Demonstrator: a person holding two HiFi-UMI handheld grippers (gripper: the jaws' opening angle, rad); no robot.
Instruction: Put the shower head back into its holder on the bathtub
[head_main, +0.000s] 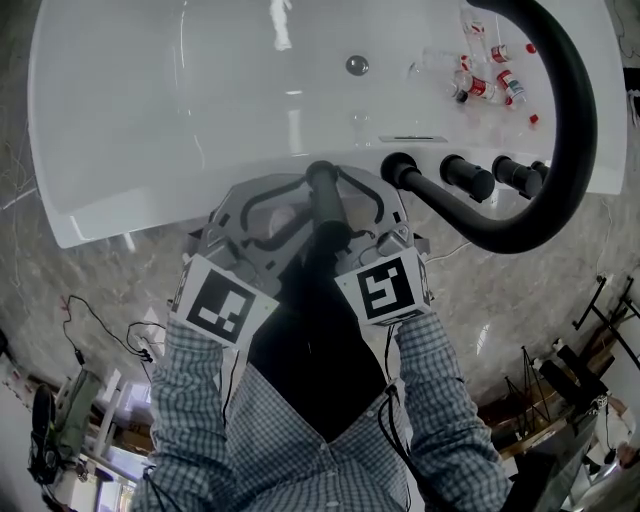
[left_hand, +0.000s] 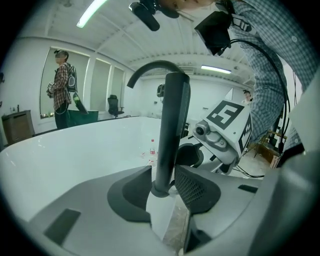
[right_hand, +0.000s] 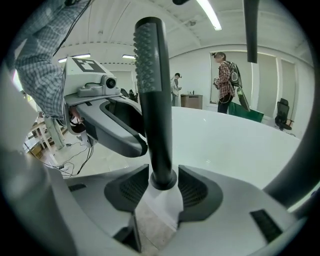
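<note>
Standing upright in its holder (right_hand: 163, 182) on the bathtub (head_main: 180, 110) rim: shower head (right_hand: 152, 85), between 2 tongs.
Right tongs (right_hand: 164, 172) spread wide, a gap at each pad, gripping nothing. Left tongs (left_hand: 162, 171) likewise parted around the handle, one pad seemingly brushing it, the other clear, though hard to judge. Black hose (head_main: 575, 120) arcing over the tub's corner; small bottles (head_main: 490, 80) lying inside the tub.
</note>
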